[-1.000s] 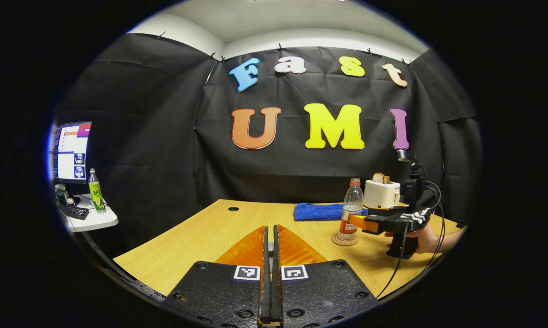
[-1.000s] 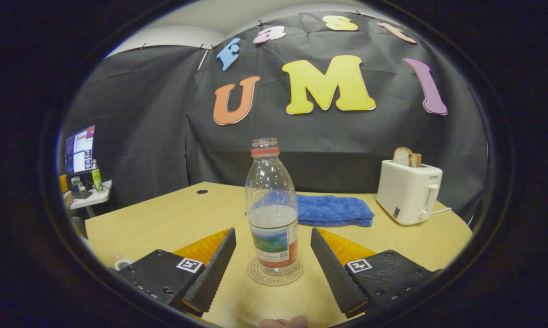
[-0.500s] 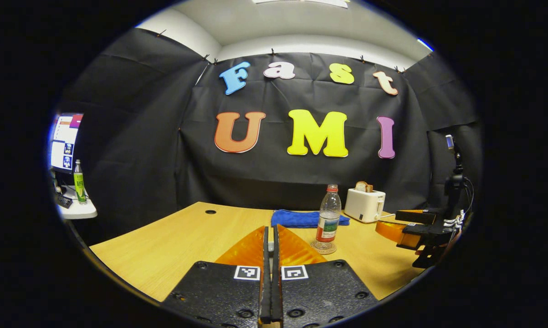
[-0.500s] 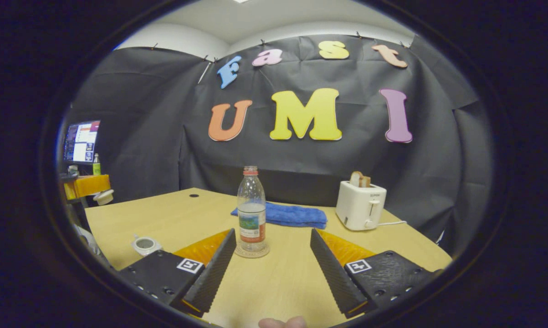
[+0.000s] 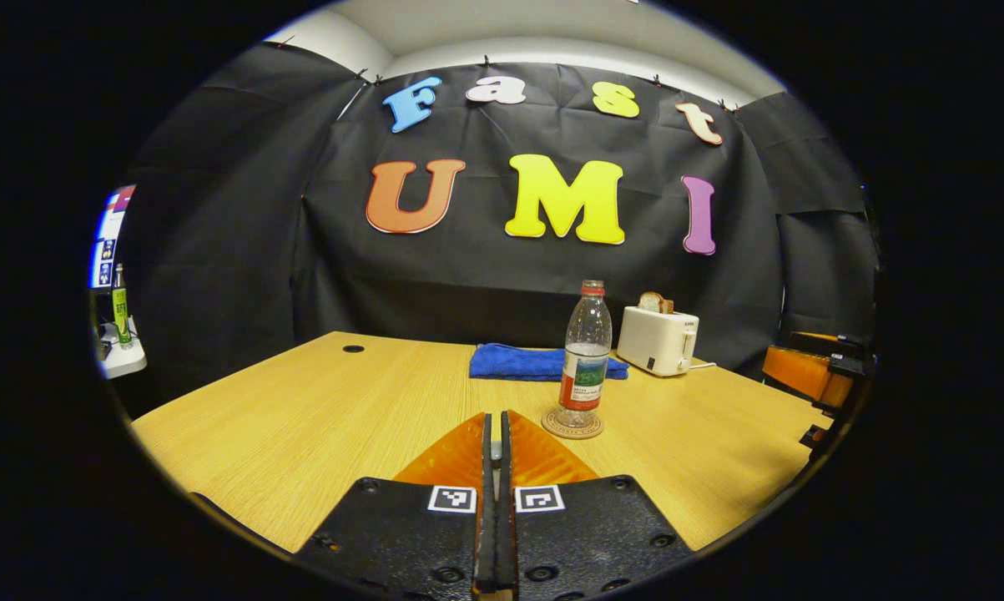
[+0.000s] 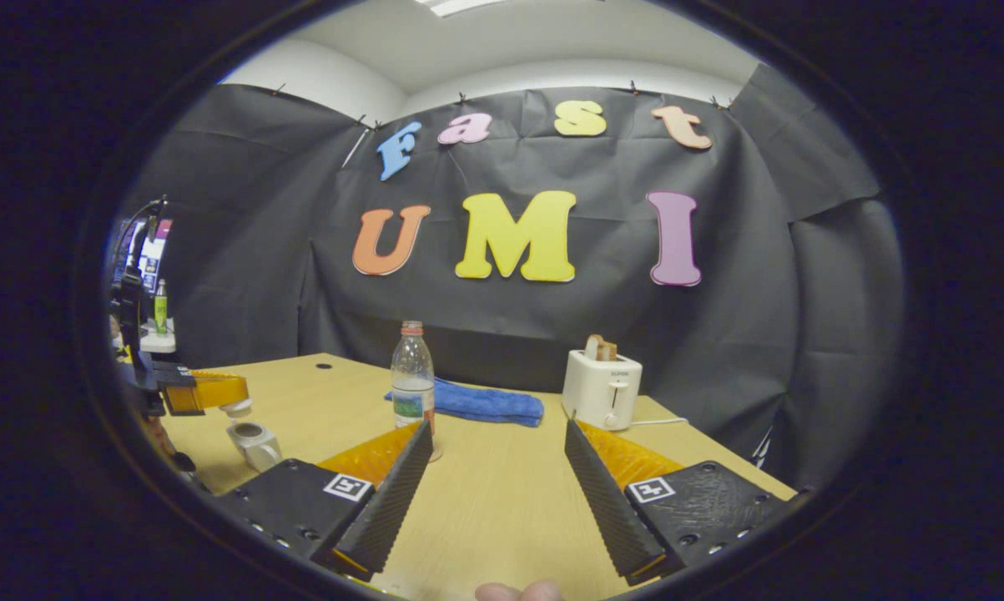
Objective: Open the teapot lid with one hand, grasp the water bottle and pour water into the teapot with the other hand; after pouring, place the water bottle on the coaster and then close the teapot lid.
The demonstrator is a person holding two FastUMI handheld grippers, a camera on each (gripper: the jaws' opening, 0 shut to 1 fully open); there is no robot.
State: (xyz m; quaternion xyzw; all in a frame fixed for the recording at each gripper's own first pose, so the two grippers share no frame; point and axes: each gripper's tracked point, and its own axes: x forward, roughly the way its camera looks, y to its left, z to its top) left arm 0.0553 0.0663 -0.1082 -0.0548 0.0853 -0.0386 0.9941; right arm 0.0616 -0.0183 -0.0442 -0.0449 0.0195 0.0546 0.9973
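- Water bottle stands on coaster, centre frame: done.
- Teapot lower left, lid above, uncovered: closing remains.
- Left gripper jaws closed on the lid; right gripper jaws open, empty.

Each claw has black screwed plates with square white-and-black markers.

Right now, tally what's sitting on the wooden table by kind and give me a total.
Water bottle: 1
Coaster: 1
Teapot: 1
Blue towel: 1
Toaster: 1
Total: 5
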